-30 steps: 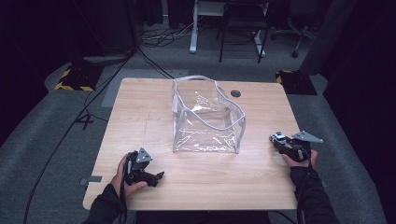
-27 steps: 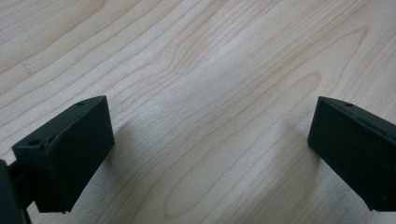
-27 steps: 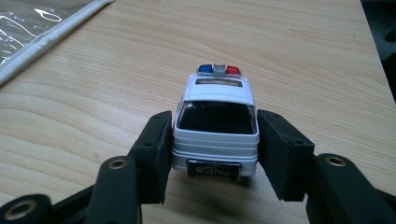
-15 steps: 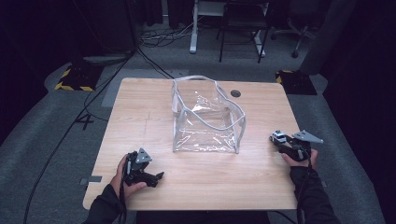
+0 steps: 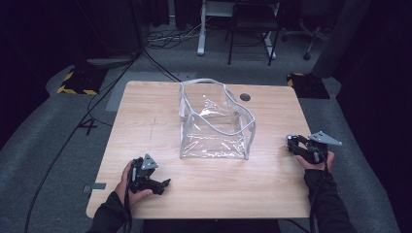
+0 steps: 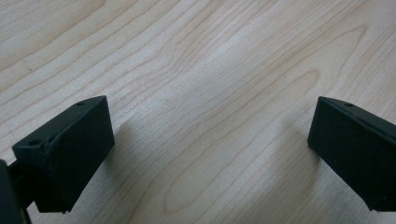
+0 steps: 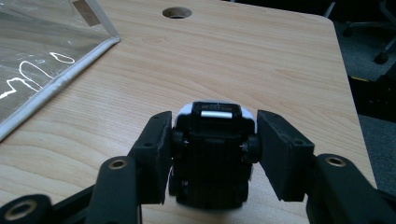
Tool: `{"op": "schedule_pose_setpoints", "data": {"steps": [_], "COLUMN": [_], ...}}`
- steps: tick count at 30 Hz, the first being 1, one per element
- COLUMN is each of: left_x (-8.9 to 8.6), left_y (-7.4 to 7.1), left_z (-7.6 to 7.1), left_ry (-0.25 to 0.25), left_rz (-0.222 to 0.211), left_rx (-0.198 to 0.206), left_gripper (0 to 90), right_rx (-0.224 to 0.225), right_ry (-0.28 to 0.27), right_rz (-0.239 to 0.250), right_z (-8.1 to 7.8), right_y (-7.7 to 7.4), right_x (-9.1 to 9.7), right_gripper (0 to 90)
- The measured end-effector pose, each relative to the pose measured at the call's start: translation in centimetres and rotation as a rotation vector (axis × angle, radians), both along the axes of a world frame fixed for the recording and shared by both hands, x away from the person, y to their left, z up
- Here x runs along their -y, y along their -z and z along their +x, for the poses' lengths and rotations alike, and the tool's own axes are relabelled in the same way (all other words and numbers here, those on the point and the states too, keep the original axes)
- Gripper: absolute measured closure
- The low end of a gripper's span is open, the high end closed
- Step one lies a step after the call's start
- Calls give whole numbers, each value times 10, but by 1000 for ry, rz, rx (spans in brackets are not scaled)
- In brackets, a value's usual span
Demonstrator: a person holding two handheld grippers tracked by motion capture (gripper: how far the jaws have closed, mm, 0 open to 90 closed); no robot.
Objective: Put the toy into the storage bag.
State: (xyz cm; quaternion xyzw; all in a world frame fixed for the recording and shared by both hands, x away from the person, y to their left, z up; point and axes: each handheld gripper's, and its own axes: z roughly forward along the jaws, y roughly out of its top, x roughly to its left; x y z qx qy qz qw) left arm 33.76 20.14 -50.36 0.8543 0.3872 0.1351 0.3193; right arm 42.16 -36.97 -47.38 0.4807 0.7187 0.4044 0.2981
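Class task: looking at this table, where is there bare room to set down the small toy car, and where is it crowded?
Bare wood lies between the clear bag and the table's left edge, and along the front between left gripper and right gripper, which grips the toy car. The centre is crowded by the bag.

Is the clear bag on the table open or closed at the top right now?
Open. In the high view the clear bag stands upright on the table, its white-trimmed rim spread wide, and nothing shows inside it.
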Motion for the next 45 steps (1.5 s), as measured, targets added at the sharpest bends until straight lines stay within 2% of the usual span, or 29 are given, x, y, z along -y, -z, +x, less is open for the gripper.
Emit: {"op": "schedule_pose_setpoints", "data": {"steps": [8,12,21,29,31,35,38,39,45], "left_x": [0,0,0,0,0,0,0,0,0], "left_y": [0,0,0,0,0,0,0,0,0], "left_z": [0,0,0,1,1,0,0,0,1], "left_ry": [2,2,2,4,5,3,2,2,5], "left_rz": [0,0,0,1,-1,2,0,0,0], "left_rx": [2,2,3,4,4,5,2,1,5], "left_gripper": [5,5,5,5,5,5,5,5,5], "right_rx": [13,5,32,45,60,83,92,104,112], "right_ry": [-3,-17,-22,-36,-44,-61,-70,-77,-95], "right_rz": [5,6,30,15,20,16,13,13,30], "right_z": [0,1,-3,2,3,4,4,4,6], "right_y": [-3,-3,-21,-45,-59,-78,-87,-95,-110], "right_x": [0,-2,-2,-3,-5,-9,-11,-14,-18], "right_gripper": [480,480,480,480,480,480,480,480,480]}}
